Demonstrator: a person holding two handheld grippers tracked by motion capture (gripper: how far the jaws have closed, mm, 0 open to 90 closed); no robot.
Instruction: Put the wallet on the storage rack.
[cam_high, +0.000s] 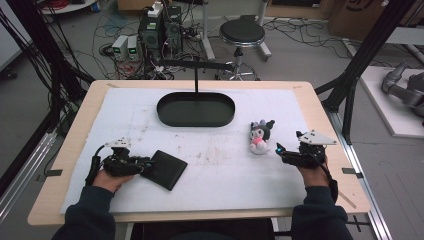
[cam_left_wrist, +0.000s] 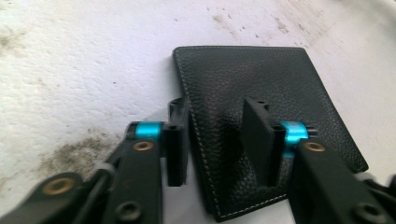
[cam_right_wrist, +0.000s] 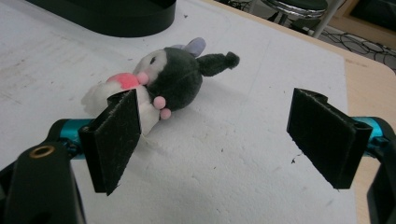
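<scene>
The step in hand is judged to be the pick-up of the black leather wallet (cam_left_wrist: 261, 116), which lies flat on the white mat (cam_high: 220, 165) at the near left of the table (cam_high: 75, 150), well apart from the black oval tray (cam_high: 196, 109) at the far centre. The left gripper (cam_high: 146, 167) lies low over the mat with its tips at the wallet's near edge. In the left gripper view, one pad (cam_left_wrist: 177, 149) stands at the wallet's stitched side edge and the other (cam_left_wrist: 257, 140) sits over the leather face, so the jaws straddle a strip of the wallet rather than its full width. The gap between them is modest; whether the pads already press on the leather cannot be told from these pictures, and the wallet appears to rest flat, not lifted. The right gripper (cam_high: 278, 149) is at the near right, its jaws wide apart and empty, pointing toward a small plush toy (cam_right_wrist: 163, 79) that lies on its side on the mat just beyond the pads (cam_right_wrist: 114, 140); no contact is seen. The next move, in my judgement, calls for a firm clamp on the wallet's edge before any lift, since a flat, smooth leather piece may slip out of a shallow bite. The lift should be slow and checked for sag.
</scene>
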